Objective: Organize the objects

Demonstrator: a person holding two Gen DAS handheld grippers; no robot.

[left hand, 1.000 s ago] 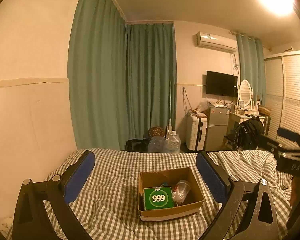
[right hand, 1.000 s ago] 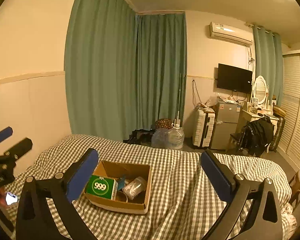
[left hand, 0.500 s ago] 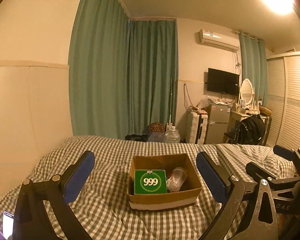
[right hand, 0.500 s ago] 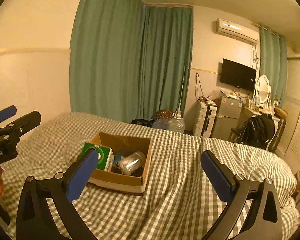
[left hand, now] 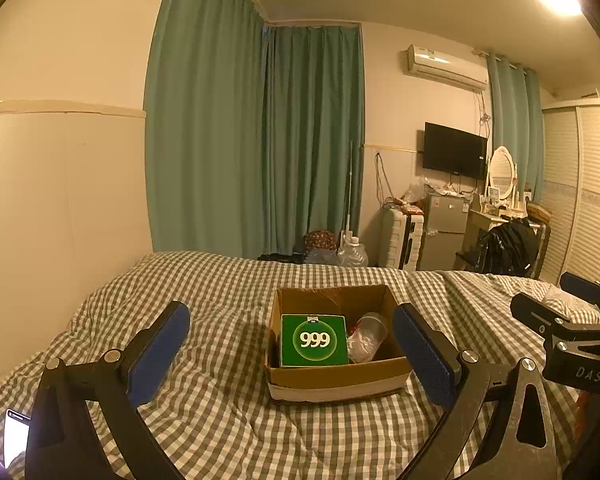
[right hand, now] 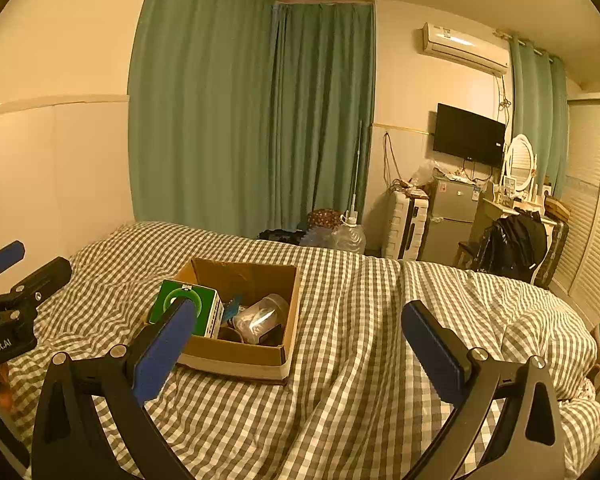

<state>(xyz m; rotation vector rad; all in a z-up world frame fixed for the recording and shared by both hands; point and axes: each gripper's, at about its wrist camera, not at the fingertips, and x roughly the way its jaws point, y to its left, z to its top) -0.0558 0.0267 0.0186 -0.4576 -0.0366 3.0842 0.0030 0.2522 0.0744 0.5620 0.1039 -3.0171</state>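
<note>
Checked bed [left hand: 228, 420], cardboard box [left hand: 340, 376] between left fingers [left hand: 158, 354].

Left gripper [left hand: 290, 354]: jaws spread wide, nothing between the blue pads [left hand: 158, 354], held level, pointing forward. Right gripper [right hand: 300, 354]: same wide spread, empty, level, just beside the left one.

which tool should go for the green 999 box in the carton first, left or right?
Left, probably. The left tool is open and lined up so the green box in the carton sits between its fingers. The right tool, also open, points at bare bedspread beside it.
</note>
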